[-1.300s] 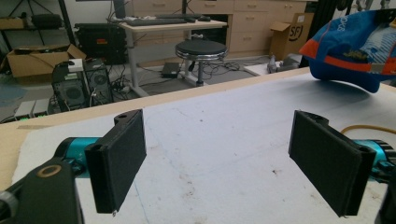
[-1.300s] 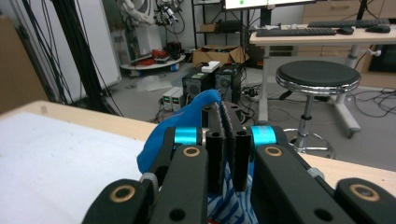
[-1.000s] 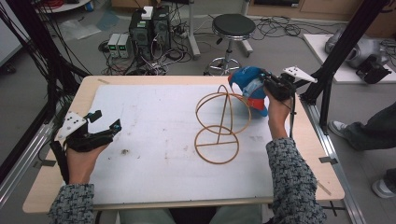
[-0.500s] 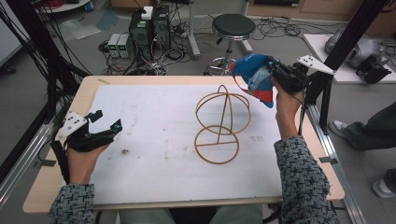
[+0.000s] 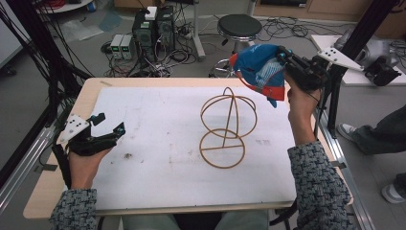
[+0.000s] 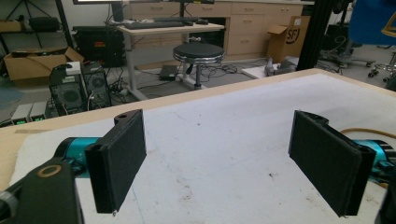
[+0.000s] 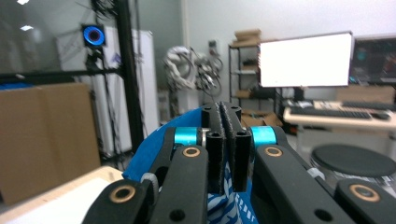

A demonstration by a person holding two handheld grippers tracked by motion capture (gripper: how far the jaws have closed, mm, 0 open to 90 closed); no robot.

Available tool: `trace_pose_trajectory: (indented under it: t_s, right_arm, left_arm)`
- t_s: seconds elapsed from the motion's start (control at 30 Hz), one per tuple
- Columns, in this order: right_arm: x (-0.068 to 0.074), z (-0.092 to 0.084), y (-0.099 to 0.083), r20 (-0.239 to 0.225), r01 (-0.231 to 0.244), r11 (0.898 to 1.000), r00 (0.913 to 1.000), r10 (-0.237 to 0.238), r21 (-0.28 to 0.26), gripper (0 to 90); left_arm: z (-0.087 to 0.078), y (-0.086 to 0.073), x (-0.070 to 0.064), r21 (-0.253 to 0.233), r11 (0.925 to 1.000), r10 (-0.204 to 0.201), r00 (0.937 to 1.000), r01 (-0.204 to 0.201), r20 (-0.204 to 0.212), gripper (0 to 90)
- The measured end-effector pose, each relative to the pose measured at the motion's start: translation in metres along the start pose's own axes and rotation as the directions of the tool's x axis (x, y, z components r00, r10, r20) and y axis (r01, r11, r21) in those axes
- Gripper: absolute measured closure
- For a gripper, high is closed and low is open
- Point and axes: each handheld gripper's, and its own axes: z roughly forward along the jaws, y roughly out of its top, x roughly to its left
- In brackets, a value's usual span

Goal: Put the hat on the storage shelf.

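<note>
A: Progress, as far as it could be judged, stood about midway. Nearest the person, the left gripper [image 5: 106,131] rested low on the bench [image 5: 158,120], its jaws spread wide and released, with nothing but bare white surface between the two black pads [image 6: 122,158].

B: So the left side had no part in the work at that point?

A: It looked idle, well apart from everything else. Beyond and to the side of those spread jaws stood the wire stand [image 5: 228,127], a brown frame with a flat ring on the bench and a rounded cage of hoops above it. Nothing hung on it or sat on it.

B: And the thing being handled?

A: The blue cap [image 5: 258,69] was up in the air, grasped by the right gripper [image 5: 282,60]. In the right gripper view the jaws were clenched nearly together on a fold of the blue fabric [image 7: 140,163], which bulged out below and to either side of them. From above, the cap hung ahead of those jaws, higher than the stand's top hoop and a little past it toward the far edge of the bench.

B: What was left, then?

A: The pick-up seemed done, since the cap was clear of the bench. If it was meant for the stand, I judged that lowering it over the rounded top and releasing the jaws was not yet done.
</note>
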Motion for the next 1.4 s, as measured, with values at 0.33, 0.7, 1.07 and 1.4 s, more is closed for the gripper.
trace_pose_trajectory:
  t_s: [0.33,0.7,1.07,1.4]
  right_arm:
    - [0.030,-0.017,0.021,-0.111,0.020,0.999,0.9935,-0.024,-0.038,88.6]
    - [0.049,-0.027,0.012,-0.213,0.047,0.999,0.9759,-0.047,-0.007,88.6]
    - [0.069,-0.030,-0.008,-0.313,0.025,1.000,0.9497,-0.018,0.019,88.6]
    - [0.086,-0.024,-0.017,-0.354,0.038,0.997,0.9351,-0.013,0.064,88.5]
  left_arm:
    - [0.000,0.001,0.000,-0.002,1.0000,0.002,1.0000,-0.002,0.002,19.2]
    - [0.000,0.001,-0.001,-0.001,1.0000,0.002,1.0000,-0.002,0.002,19.2]
    - [0.000,0.002,-0.001,-0.002,1.0000,0.004,1.0000,-0.004,0.002,19.2]
    - [-0.001,0.002,-0.001,-0.002,1.0000,0.005,1.0000,-0.005,0.003,19.2]
